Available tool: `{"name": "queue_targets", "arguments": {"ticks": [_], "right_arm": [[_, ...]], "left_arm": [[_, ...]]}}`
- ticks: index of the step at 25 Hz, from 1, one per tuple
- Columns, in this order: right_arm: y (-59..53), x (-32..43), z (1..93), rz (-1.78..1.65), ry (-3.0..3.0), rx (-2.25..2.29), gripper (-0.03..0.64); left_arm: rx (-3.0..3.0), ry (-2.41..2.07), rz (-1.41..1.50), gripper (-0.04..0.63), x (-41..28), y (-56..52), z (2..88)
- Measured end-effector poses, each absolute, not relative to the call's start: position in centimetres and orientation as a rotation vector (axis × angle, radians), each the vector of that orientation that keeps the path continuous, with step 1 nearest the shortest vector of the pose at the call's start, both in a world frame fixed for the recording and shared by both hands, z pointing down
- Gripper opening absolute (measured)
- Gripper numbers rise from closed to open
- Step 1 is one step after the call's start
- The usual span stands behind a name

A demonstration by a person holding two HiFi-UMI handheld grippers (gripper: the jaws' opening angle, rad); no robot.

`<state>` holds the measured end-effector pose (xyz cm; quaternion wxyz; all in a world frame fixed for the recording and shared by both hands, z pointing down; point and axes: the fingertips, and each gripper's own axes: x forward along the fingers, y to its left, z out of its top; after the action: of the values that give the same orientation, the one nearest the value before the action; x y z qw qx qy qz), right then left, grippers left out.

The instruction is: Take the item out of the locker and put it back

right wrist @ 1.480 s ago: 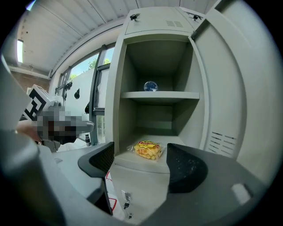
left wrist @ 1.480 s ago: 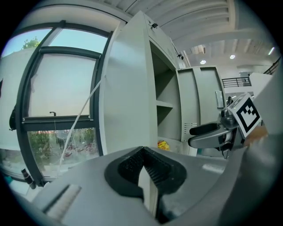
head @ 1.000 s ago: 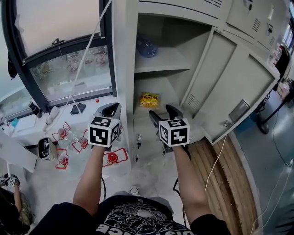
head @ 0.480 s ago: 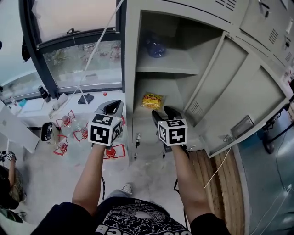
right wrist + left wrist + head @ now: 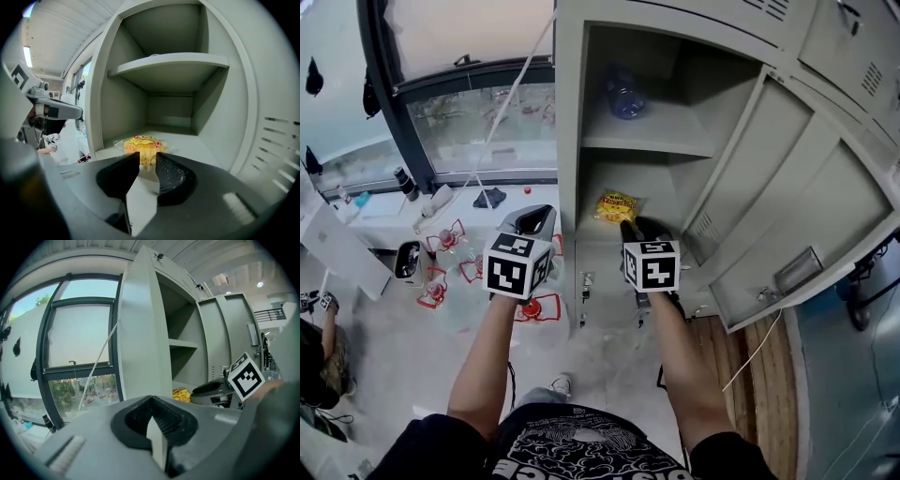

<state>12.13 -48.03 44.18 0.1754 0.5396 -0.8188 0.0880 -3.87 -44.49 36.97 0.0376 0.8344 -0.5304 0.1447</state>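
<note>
A yellow snack packet [image 5: 617,206] [image 5: 143,143] lies on the floor of the open grey locker's [image 5: 572,112] lower compartment, near its front edge. My right gripper [image 5: 632,225] [image 5: 147,159] reaches into that compartment. Its jaws have just been closing, and the near end of the packet fills the narrow gap between them. My left gripper [image 5: 531,217] [image 5: 152,401] hangs outside the locker, left of its side wall, shut with nothing in it. The packet [image 5: 180,393] also shows past that wall in the left gripper view. A blue bottle [image 5: 625,94] lies on the upper shelf.
The locker door [image 5: 787,206] stands swung open to the right. A window [image 5: 478,112] fills the wall on the left. Below it, several clear bottles with red wrapping [image 5: 450,242] sit on the floor. A cable [image 5: 757,350] runs over the wooden boards on the right.
My right gripper has moved forward into the lower compartment up to the packet, and its jaws have narrowed around the packet's near end. The left gripper has barely shifted.
</note>
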Motion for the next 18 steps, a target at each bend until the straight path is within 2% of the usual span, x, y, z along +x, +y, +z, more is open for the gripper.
{"name": "queue_targets", "arguments": {"ticks": [5, 10, 18], "right_arm": [[-48.3, 12.2, 44.5, 0.252, -2.312, 1.53, 0.101], [-48.1, 12.2, 44.8, 0.248, -2.294, 1.518, 0.036], [-47.1, 12.0, 44.6, 0.241, -2.3, 1.504, 0.026]], "left_arm": [[2.546, -1.646, 0.444, 0.0, -4.2, -44.4, 37.0], [2.544, -1.644, 0.443, 0.0, -4.1, -44.0, 37.0], [2.543, -1.635, 0.455, 0.0, -4.0, -42.8, 37.2]]}}
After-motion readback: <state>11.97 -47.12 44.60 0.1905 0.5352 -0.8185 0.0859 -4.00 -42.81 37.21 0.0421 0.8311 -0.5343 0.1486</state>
